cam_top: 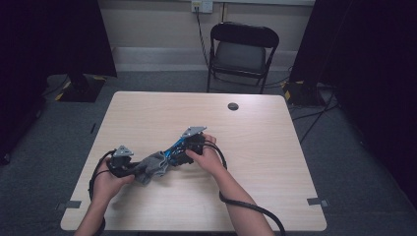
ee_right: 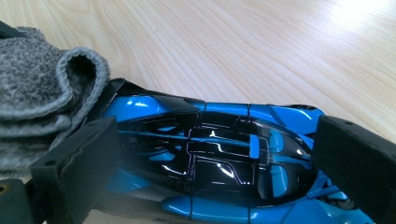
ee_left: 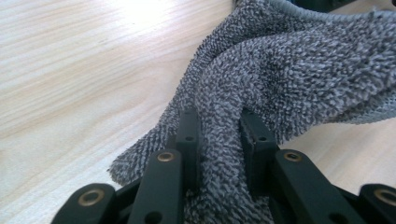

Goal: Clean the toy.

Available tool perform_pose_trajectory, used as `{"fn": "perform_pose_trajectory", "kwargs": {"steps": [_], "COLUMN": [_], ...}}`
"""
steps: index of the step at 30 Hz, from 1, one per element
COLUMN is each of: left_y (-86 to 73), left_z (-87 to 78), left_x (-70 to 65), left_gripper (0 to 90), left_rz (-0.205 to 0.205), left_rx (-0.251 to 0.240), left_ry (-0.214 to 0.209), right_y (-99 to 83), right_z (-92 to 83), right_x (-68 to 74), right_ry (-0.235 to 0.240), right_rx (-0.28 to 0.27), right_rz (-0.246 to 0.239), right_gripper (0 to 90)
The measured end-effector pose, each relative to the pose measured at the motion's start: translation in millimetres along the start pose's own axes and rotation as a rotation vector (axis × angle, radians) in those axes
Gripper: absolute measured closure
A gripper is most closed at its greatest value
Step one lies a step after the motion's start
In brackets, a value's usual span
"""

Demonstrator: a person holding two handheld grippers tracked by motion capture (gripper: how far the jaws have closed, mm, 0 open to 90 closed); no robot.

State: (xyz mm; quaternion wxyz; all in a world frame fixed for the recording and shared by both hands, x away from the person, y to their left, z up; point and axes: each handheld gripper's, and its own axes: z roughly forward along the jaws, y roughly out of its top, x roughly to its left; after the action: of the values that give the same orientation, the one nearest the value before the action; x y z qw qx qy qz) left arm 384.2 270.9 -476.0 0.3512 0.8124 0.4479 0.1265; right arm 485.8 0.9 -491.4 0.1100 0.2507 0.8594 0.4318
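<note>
A grey terry cloth (cam_top: 153, 166) lies bunched on the wooden table (cam_top: 265, 157) between my two grippers. My left gripper (cam_top: 134, 169) is shut on a fold of the cloth (ee_left: 280, 70), which is pinched between the fingertips (ee_left: 189, 128). A blue and black toy car (ee_right: 210, 154) sits across the jaws of my right gripper (ee_right: 215, 158), which is shut on it lengthwise. From above, the toy car (cam_top: 173, 150) touches the cloth's right end, in the right gripper (cam_top: 180, 153). The cloth's rolled edge (ee_right: 46, 93) presses on one end of the car.
A black folding chair (cam_top: 242, 51) stands beyond the table's far edge. A round cable hole (cam_top: 233, 106) marks the far side of the tabletop. Each gripper trails a black cable, one looping off at the front left (cam_top: 96, 174), another along the right forearm (cam_top: 246, 206).
</note>
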Motion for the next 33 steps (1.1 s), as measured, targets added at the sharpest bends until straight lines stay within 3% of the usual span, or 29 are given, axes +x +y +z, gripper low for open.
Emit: {"fn": "perform_pose_trajectory", "kwargs": {"steps": [8, 12, 18, 22, 30, 33], "left_y": [-2.5, -2.6, -5.4, -6.6, -6.3, -3.2], "left_z": [-2.2, -3.7, -5.3, -10.1, -27.3, -33.3], "left_x": [6.3, 7.6, 11.1, 12.5, 2.6, -3.2], "left_gripper": [72.5, 72.5, 72.5, 72.5, 72.5, 72.5], "left_rz": [-0.033, -0.03, -0.073, -0.079, -0.069, -0.04], "left_rx": [-0.019, -0.019, -0.043, -0.045, -0.088, -0.084], "left_ry": [0.021, 0.034, 0.055, 0.064, 0.003, -0.019], "right_y": [0.1, 0.2, 0.2, 1.1, 1.2, 1.4], "right_z": [0.0, 0.1, 0.1, 0.1, 0.1, 0.1], "right_x": [0.0, 0.0, -0.1, 0.1, 0.1, 0.1], "right_ry": [0.0, 0.0, 0.001, -0.001, -0.001, 0.0], "right_rx": [0.001, 0.001, 0.001, 0.008, 0.009, 0.011], "right_rz": [0.001, 0.0, 0.0, 0.002, 0.002, 0.003], "right_gripper": [0.8, 0.8, 0.8, 0.8, 0.8, 0.8]}}
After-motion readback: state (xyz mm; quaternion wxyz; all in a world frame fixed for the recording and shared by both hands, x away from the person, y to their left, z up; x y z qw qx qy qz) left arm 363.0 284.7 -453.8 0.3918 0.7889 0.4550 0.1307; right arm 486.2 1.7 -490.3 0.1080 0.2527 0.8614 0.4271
